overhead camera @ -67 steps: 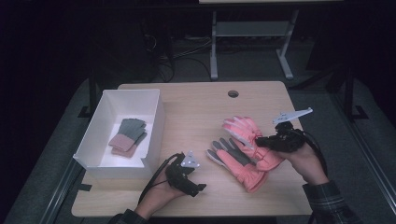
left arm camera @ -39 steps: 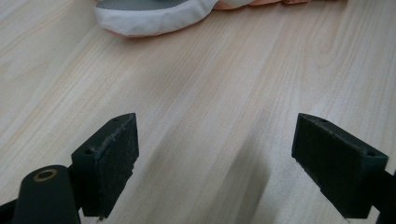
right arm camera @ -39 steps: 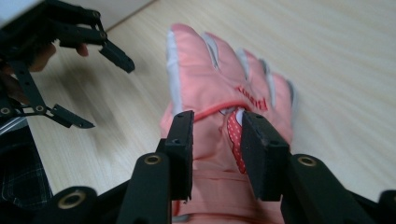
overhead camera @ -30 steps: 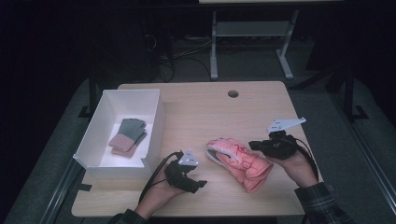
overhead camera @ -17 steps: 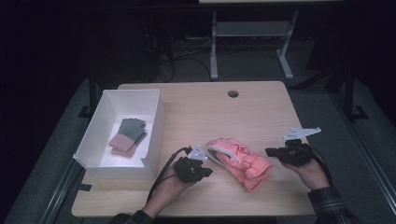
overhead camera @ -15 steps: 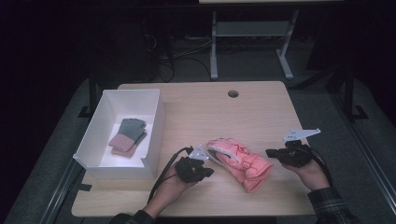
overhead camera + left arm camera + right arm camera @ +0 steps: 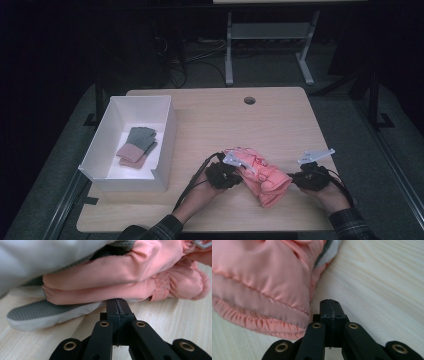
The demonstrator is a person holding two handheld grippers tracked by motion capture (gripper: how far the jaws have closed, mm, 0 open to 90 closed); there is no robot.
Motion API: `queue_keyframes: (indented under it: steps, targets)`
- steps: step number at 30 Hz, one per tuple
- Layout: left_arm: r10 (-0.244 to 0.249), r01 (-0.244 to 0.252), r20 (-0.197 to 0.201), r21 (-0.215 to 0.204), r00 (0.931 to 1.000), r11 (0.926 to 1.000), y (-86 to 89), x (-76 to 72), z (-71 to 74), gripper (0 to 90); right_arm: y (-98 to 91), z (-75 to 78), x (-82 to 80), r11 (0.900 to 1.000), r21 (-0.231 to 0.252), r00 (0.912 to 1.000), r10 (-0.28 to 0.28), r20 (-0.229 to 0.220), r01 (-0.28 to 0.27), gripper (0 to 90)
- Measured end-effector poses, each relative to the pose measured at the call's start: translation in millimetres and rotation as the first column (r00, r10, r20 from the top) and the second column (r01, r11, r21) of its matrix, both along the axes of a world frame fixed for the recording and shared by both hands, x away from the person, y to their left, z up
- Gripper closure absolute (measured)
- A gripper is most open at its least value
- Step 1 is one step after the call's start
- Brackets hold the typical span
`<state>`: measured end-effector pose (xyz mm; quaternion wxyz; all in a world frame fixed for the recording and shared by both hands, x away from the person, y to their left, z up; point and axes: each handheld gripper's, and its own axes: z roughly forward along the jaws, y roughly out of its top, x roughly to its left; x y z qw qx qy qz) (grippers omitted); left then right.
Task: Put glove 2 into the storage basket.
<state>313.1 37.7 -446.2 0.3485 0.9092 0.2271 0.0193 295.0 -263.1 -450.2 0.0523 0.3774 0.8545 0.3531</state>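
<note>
**Now both grippers are flanking the folded gloves**

Now I am bracketing the pink gloves [image 7: 260, 176], folded over since a moment ago and lying at the table's [image 7: 280, 125] front edge. My left gripper [image 7: 239, 175] has just been closing; its jaws are meeting with nothing between them, tips nudging the gloves' 9 o'clock side. My right gripper [image 7: 294, 180] is sitting fully closed and empty at their 3 o'clock side. I am judging the bundle ready for moving to the white box [image 7: 165, 145], at its 9 o'clock, where another pair [image 7: 137, 146] is lying.

black hand-held gripper [image 7: 117, 307], brass rivets, grey plate, plaid sleeve [image 7: 350, 225]
</note>
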Motion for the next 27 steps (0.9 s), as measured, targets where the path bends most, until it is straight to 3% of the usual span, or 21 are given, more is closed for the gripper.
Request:
queue_keyframes:
  steps: [10, 12, 16, 19, 25, 27]
  targets:
    - [0.03, -0.031, -0.024, -0.027, 0.9993, 0.9992, 19.3, 14.6, 0.4, 89.5, 21.2, -1.6, -20.1, 0.9959, 0.039, 0.9966, 0.082, -0.004, -0.082, 90.0]
    - [0.038, -0.04, -0.048, -0.041, 0.9981, 0.9984, 26.4, 19.3, -0.4, 89.5, 27.2, -1.7, -23.5, 0.9935, 0.053, 0.9949, 0.101, -0.006, -0.1, 90.0]
    - [0.033, -0.036, -0.05, -0.054, 0.9982, 0.9979, 31.1, 21.3, 0.0, 89.4, 43.3, -2.7, -29.2, 0.9865, 0.059, 0.9881, 0.154, -0.011, -0.153, 90.0]
    - [0.025, -0.027, -0.047, -0.043, 0.9986, 0.9987, 33.9, 22.6, 1.5, 89.4, 53.1, -4.0, -32.5, 0.9824, 0.063, 0.984, 0.177, -0.018, -0.176, 90.0]
    - [0.029, -0.032, -0.047, -0.063, 0.9984, 0.9975, 36.4, 24.4, 2.8, 89.4, 67.8, -4.4, -38.3, 0.9743, 0.084, 0.9771, 0.212, -0.021, -0.209, 90.0]
    - [0.032, -0.036, -0.05, -0.071, 0.9982, 0.9969, 35.2, 23.6, 2.6, 89.5, 78.6, -5.2, -42.0, 0.9672, 0.096, 0.971, 0.238, -0.024, -0.235, 90.0]
